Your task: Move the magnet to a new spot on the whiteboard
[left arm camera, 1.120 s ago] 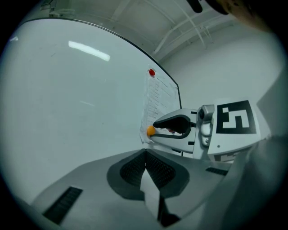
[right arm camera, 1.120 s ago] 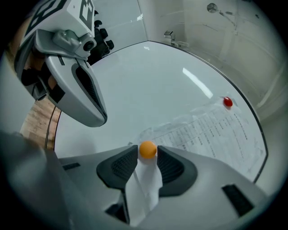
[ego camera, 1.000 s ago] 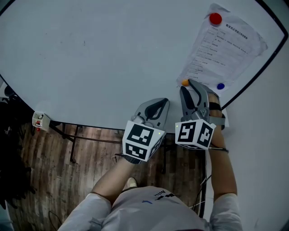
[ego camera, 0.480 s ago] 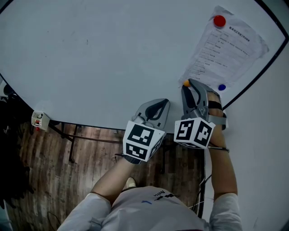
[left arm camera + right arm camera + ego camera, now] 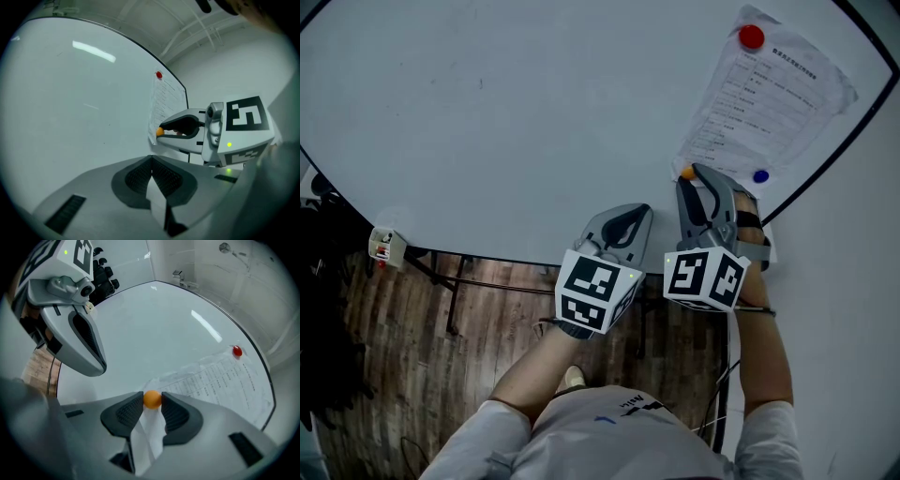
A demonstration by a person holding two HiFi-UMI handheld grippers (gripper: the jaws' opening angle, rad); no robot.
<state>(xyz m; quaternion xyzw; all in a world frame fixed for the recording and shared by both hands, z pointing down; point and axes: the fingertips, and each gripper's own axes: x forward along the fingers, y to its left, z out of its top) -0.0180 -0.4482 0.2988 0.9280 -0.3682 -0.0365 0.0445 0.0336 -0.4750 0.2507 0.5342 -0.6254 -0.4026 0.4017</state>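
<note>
A small orange magnet sits at the lower left corner of a printed paper sheet on the whiteboard. My right gripper is shut on this orange magnet, with a pad on each side of it. A red magnet holds the sheet's top and a blue magnet its lower right. My left gripper hangs shut and empty just left of the right one, near the board's lower edge. The orange magnet also shows in the left gripper view, at the right gripper's tips.
The whiteboard's dark frame runs along the right of the sheet. Below the board's lower edge are its stand legs and a wooden floor. A small white holder hangs at the board's lower left.
The view shifted slightly. Both grippers stay in place, with the right one still closed on the orange magnet at the sheet's corner.
</note>
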